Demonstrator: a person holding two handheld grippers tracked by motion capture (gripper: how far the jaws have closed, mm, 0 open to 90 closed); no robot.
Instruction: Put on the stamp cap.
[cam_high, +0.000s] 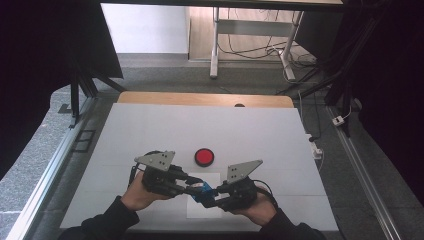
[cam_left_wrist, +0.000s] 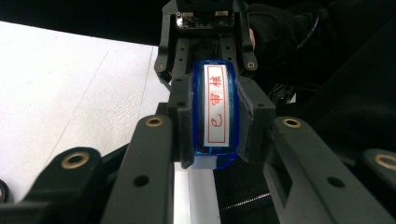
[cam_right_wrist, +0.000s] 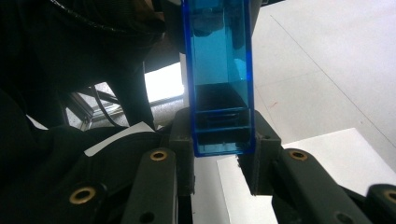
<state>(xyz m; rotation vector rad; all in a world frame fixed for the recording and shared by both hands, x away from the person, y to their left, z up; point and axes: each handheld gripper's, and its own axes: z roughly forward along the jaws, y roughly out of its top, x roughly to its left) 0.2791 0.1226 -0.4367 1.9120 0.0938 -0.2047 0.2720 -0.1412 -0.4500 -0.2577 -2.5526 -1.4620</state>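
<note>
Both grippers meet over the near middle of the white table (cam_high: 150, 130), and between them hangs a small blue stamp (cam_high: 204, 189). From above it is little more than a blue speck above a white sheet of paper (cam_high: 210, 207), with the left gripper (cam_high: 192, 183) coming in from one side and the right gripper (cam_high: 214, 192) from the other. A round red button (cam_high: 204, 157) sits on the table just beyond them, apart from both.

The left gripper view gives what the high view cannot: the stamp (cam_left_wrist: 216, 114) has a white label with red characters framed in red, set in a clear blue case, and the left gripper's (cam_left_wrist: 216, 126) jaws are clamped on its sides. The other gripper and a hand (cam_left_wrist: 268, 32) show farther off at the stamp's far end.

The right gripper view shows the opposite end: here the stamp (cam_right_wrist: 218, 79) is a see-through blue box with a dark block inside, no label visible, and the right gripper (cam_right_wrist: 219, 144) has its jaws pressed against the lower sides. A corner of the paper (cam_right_wrist: 327, 154) lies beneath.
</note>
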